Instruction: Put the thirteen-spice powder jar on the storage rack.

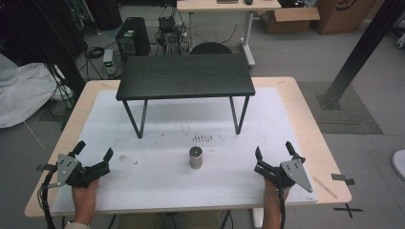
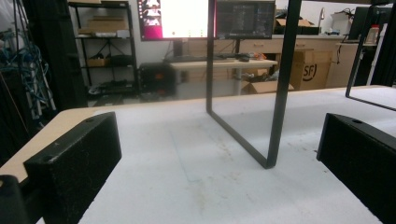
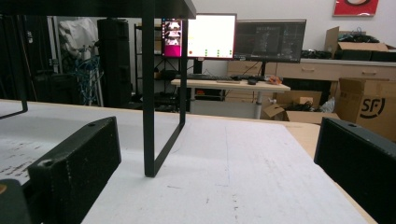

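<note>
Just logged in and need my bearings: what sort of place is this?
Most likely a robotics lab or workshop. Monitors sit on a desk behind the table, cardboard boxes are stacked along the wall, and a computer tower with loose cables stands on the floor.

Dim, even overhead light; soft shadow beneath the black shelf (image 1: 185,76); bright monitor (image 2: 185,17) glares at twelve o'clock; near jaws blurred.

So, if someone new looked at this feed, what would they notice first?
Probably the small black wooden shelf on thin metal legs, standing at the back of the white table mat. Next, the lone grey metal cylinder upright in front of it, midway between the left gripper and right gripper, both open and empty.
</note>
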Demonstrator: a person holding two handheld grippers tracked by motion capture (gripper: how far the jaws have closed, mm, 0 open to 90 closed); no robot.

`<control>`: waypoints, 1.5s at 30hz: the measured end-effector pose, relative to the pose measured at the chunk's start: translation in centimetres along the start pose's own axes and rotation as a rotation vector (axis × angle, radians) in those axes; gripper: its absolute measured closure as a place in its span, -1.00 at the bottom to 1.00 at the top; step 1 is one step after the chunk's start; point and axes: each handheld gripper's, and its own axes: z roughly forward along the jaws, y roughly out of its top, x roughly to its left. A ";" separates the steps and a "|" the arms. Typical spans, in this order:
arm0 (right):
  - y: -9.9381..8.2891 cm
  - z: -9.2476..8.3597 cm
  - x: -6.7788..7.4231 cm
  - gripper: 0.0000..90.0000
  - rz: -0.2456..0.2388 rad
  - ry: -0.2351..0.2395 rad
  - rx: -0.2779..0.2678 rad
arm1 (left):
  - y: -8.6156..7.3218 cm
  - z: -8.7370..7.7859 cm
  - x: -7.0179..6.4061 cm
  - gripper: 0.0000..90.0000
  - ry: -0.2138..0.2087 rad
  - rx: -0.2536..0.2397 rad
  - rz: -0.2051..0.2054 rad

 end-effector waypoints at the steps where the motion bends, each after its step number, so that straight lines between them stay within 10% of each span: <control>1: 0.0 0.0 0.0 -0.99 0.000 0.000 0.000 | 0.0 0.0 0.0 -0.99 0.000 0.000 0.000; 45: 0.2 0.2 -0.2 -0.97 0.025 0.018 0.010 | 0.0 0.0 0.0 -1.00 0.000 0.003 0.004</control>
